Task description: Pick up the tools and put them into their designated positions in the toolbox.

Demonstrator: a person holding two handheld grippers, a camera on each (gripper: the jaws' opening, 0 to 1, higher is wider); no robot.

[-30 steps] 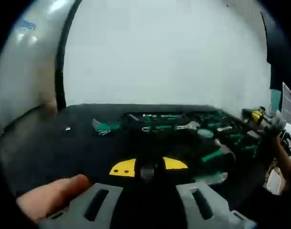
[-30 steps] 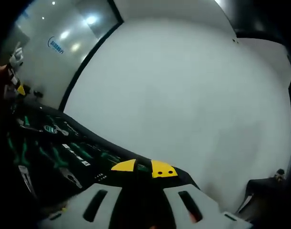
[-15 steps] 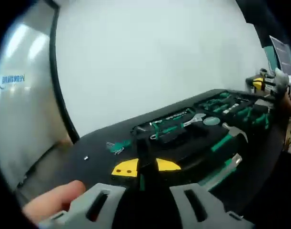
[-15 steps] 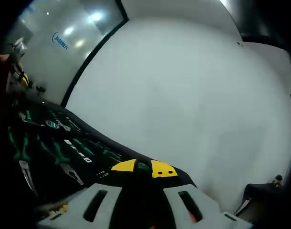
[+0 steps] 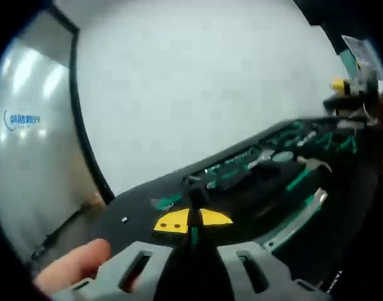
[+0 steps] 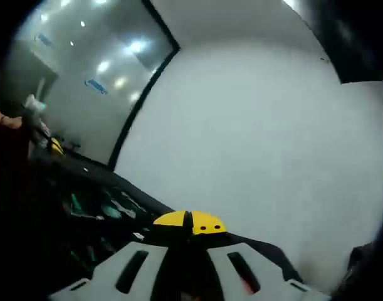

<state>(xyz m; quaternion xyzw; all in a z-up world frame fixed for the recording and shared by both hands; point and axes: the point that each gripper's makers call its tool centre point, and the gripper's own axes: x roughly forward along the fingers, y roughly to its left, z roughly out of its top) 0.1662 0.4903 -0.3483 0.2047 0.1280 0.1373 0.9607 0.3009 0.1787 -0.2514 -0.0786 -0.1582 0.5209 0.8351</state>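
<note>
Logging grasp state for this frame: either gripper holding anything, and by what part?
Left gripper is shut on a thin green tool, pinched near its end. Right gripper is shut, with nothing visible between the tips.

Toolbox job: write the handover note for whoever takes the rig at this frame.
Left gripper: jaws nearly together, apparently on something thin and green; too blurred to name. A finger shows beside it.
Right gripper: jaws look closed, nothing visible between them.
Toolbox: open on the black table, many green-handled tools seated in its slots. A small green tool lies loose on the table beside it.
Done: most slots look filled.
Left: likely the loose tool, plus whatever the left gripper holds. Picture is motion-blurred; check before moving.
</note>
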